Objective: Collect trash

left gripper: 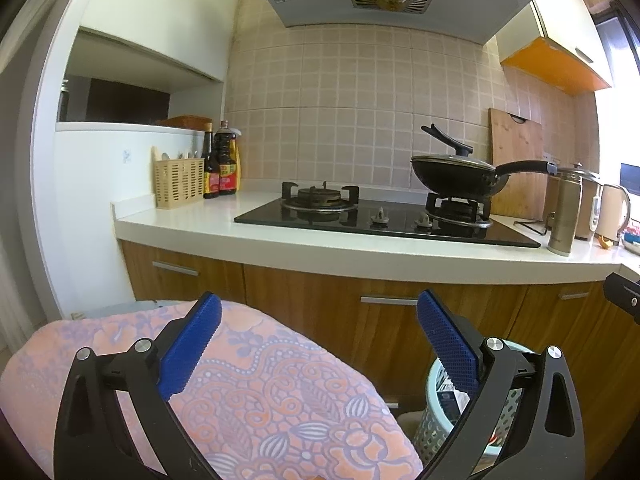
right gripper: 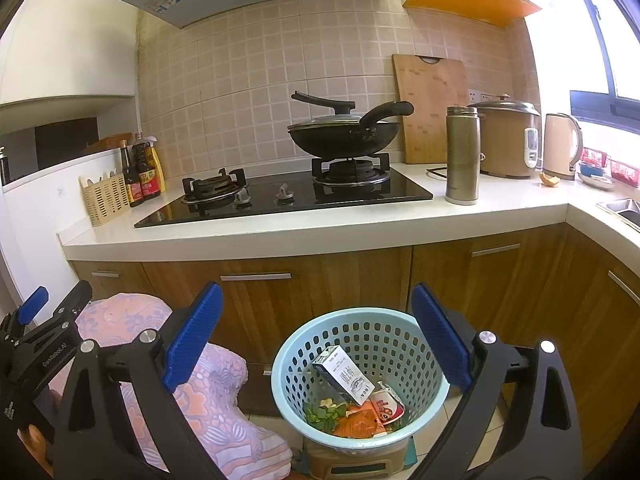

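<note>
A light blue perforated trash basket [right gripper: 358,322] stands on the floor before the cabinets. It holds a white carton [right gripper: 344,376], green scraps [right gripper: 322,414] and orange-red wrappers [right gripper: 360,424]. My right gripper [right gripper: 316,336] is open and empty, above the basket. My left gripper [left gripper: 318,338] is open and empty, above a pink floral cloth [left gripper: 256,392]; the basket [left gripper: 436,416] shows partly behind its right finger. The left gripper also appears at the left edge of the right wrist view [right gripper: 52,312]. An orange peel [right gripper: 549,179] lies on the counter by the kettle.
A white counter [right gripper: 320,232] holds a black gas hob [right gripper: 280,196], a lidded wok [right gripper: 344,132], a steel thermos [right gripper: 463,156], a rice cooker [right gripper: 508,140], a kettle [right gripper: 560,146], sauce bottles [right gripper: 140,172] and a utensil basket [right gripper: 105,198]. A sink [right gripper: 624,208] is at right. Wooden cabinets [right gripper: 360,280] are below.
</note>
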Available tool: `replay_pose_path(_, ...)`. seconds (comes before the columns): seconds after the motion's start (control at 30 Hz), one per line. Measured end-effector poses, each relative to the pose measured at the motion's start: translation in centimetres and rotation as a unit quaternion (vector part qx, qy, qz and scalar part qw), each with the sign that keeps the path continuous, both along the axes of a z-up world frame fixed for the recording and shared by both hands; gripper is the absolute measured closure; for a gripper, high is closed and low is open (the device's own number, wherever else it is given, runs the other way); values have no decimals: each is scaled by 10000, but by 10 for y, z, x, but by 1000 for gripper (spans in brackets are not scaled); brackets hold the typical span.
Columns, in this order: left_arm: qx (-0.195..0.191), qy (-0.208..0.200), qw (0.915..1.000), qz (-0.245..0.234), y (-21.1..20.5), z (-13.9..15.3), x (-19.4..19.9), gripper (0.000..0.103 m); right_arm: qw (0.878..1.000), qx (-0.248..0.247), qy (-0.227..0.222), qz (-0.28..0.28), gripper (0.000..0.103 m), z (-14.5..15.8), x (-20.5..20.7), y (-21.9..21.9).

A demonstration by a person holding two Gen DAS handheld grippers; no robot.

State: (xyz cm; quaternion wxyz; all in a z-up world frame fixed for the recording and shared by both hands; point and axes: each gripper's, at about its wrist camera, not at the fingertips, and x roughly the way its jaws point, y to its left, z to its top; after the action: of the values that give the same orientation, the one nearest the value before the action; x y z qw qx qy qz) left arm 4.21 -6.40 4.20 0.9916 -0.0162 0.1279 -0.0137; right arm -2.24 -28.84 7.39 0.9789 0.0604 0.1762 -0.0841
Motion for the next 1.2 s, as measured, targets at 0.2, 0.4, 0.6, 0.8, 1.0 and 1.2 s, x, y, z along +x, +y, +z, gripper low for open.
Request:
replay_pose_path(0.2, 10, -16, 10000, 2, -1, 1, -1, 8, 10000, -7, 4, -15, 12, -1, -1, 1)
replay_pose_path(0.4, 25, -9, 10000, -19, -2, 2, -1, 8, 10000, -7, 38, -52, 12, -4, 0, -1)
replay_pose_path(0.6, 32, -2, 10000, -21, -2, 1, 0, 8, 10000, 2, 59, -68, 12, -6, 1, -1)
replay_pose_path(0.8, 36, 6, 10000, -39, -3, 1, 0, 8, 10000, 10, 61, -65, 12, -6, 2, -1)
replay_pose_path(1.0, 49, 17, 10000, -29, -3, 0, 1, 8, 10000, 7, 55, -83, 12, -6, 1, -1)
replay_pose_path(1.2, 94, 7, 10000, -23, -3, -1, 1, 8, 9999, 14, 66, -93, 12, -8, 1, -2)
